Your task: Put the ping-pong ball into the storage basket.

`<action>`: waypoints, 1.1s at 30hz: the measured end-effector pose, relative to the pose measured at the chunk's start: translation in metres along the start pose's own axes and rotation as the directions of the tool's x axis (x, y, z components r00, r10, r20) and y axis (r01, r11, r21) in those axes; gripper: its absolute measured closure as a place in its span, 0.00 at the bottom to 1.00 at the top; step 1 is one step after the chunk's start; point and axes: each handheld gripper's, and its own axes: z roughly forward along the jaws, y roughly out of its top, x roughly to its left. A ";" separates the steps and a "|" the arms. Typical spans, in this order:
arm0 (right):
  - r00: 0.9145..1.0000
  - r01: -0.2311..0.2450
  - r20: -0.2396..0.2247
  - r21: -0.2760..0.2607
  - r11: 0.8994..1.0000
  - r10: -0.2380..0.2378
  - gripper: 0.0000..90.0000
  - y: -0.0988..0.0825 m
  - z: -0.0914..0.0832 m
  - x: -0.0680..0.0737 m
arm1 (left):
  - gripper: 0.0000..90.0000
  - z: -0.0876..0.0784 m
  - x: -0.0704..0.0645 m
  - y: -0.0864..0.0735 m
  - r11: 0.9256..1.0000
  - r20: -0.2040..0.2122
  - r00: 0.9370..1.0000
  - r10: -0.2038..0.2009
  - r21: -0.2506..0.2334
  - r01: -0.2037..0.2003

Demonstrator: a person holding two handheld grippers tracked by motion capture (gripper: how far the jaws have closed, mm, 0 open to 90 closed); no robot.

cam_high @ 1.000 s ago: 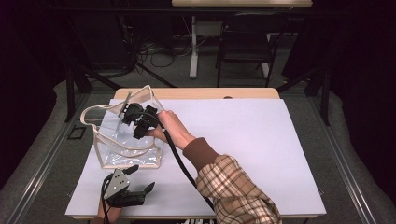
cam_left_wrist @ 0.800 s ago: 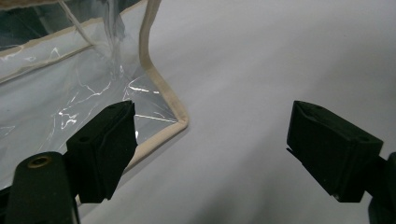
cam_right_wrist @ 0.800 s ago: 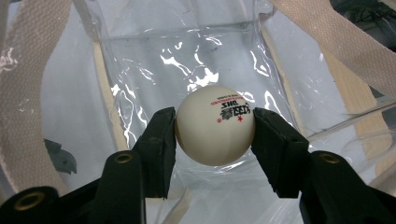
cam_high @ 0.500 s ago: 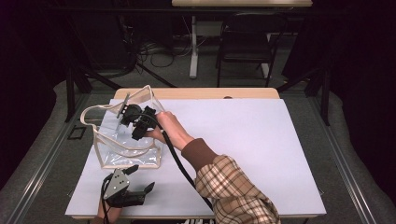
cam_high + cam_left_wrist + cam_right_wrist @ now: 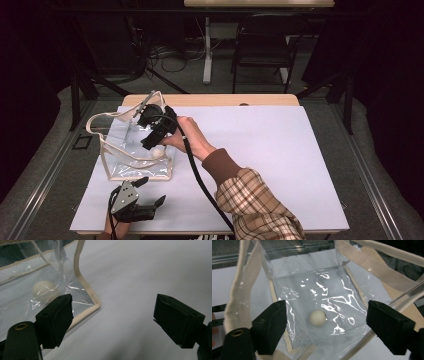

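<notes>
**Desk:** Start with the ball. Where is it?

**Photographer:** The small white ball [image 5: 318,317] lies on the floor of the clear plastic tote bag [image 5: 131,159], loose, touching neither jaw. In the high view it shows as a pale dot [image 5: 158,152] through the bag's near wall; the left gripper view catches it [image 5: 45,288] behind the bag's cream-trimmed corner.

**Desk:** And the bag?

**Photographer:** Upright on the left part of the white table [image 5: 280,150], mouth open, its cream handles [image 5: 234,290] arching up on both sides of the opening.

**Desk:** The grippers?

**Photographer:** The right gripper [image 5: 152,131] hangs over the bag's mouth, looking down into it. Its jaws have just been opening and now stand well apart, with nothing between them; the ball sits far below the gap. The left gripper [image 5: 150,207] waits near the table's front edge, just in front of the bag, jaws spread wide and holding nothing.

**Desk:** So how far along is the job?

**Photographer:** By my reading, the main part is done: the ball is in the bag and released. What looks left is drawing the right hand [image 5: 187,137] clear of the handles without snagging them or tipping the bag. Whether more items follow, I can't tell; the rest of the tabletop shows none.
</notes>
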 end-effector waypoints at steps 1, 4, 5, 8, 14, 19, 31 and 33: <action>1.000 -0.002 0.001 -0.008 1.000 0.002 0.16 -0.001 -0.002 -0.001 | 0.18 0.000 0.000 0.000 1.000 0.000 1.000 -0.001 0.000 0.001; 1.000 -0.005 -0.005 -0.025 1.000 0.005 0.15 -0.003 -0.010 -0.003 | 0.18 0.000 0.000 0.000 1.000 -0.001 1.000 -0.002 0.001 0.002; 1.000 -0.005 -0.004 -0.036 0.999 0.005 0.14 -0.005 -0.014 -0.004 | 0.18 0.000 -0.001 0.000 1.000 -0.001 1.000 -0.002 0.000 0.002; 1.000 -0.010 -0.004 -0.050 0.999 0.009 0.13 -0.010 -0.021 -0.006 | 0.18 0.000 0.000 0.000 1.000 -0.001 1.000 -0.001 0.001 0.001; 1.000 -0.016 0.017 -0.086 0.996 0.018 0.09 -0.025 -0.035 -0.010 | 0.18 0.000 -0.001 0.000 1.000 0.001 1.000 0.000 0.001 0.000; 0.999 -0.026 0.030 -0.104 0.994 0.029 0.07 -0.036 -0.047 -0.015 | 0.18 0.000 -0.001 0.000 1.000 0.000 1.000 -0.002 0.002 0.002; 0.997 -0.063 0.046 -0.126 0.990 0.069 0.04 -0.058 -0.059 -0.023 | 0.18 0.000 -0.001 0.000 1.000 0.000 1.000 0.000 0.004 0.000; 0.996 -0.064 0.051 -0.130 0.989 0.071 0.04 -0.062 -0.062 -0.022 | 0.18 0.000 -0.001 0.000 1.000 0.000 1.000 -0.002 0.003 0.002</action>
